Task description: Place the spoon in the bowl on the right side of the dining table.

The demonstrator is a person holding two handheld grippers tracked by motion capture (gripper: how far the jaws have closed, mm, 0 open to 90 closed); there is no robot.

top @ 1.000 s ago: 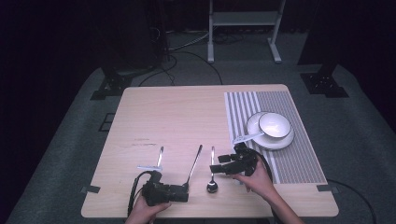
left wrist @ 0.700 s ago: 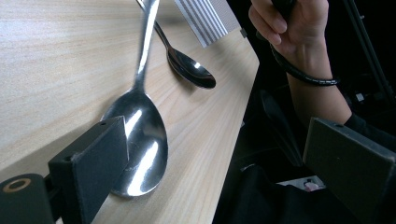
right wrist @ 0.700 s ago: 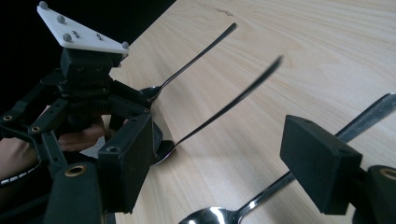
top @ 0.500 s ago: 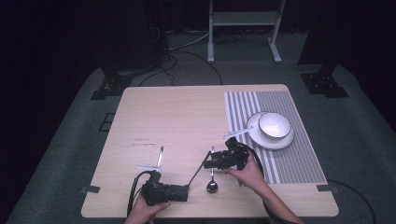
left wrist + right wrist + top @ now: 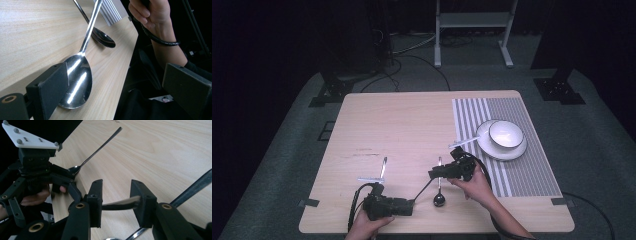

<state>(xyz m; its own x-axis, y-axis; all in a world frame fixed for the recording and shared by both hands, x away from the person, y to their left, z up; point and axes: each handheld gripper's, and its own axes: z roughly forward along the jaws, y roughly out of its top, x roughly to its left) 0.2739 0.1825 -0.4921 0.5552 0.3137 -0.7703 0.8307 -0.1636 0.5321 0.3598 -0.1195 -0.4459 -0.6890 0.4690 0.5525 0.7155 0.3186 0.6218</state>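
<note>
A steel spoon [image 5: 423, 189] lies with its bowl [image 5: 78, 82] against one jaw of my left gripper [image 5: 412, 202], and its handle slants up to the right. My left gripper [image 5: 117, 75] is open, jaws wide apart, and rests at the table's front edge. My right gripper [image 5: 435, 174] has just been closing. The spoon's handle end [image 5: 120, 204] lies across the gap between its jaws [image 5: 116, 192], which stand apart and do not clamp it. A second spoon [image 5: 439, 199] lies just right of the first. A third spoon [image 5: 383, 167] lies left of both.
A white bowl [image 5: 506, 134] sits on a white plate [image 5: 512, 151] on a striped placemat [image 5: 522, 172] at the table's right. The table's front edge runs close beneath both grippers. Dark floor, cables and a stand lie beyond the table.
My right gripper has shifted left and away from me onto the first spoon's handle, and its jaws have narrowed. The handle has swung to the right. My left gripper has stayed put.
</note>
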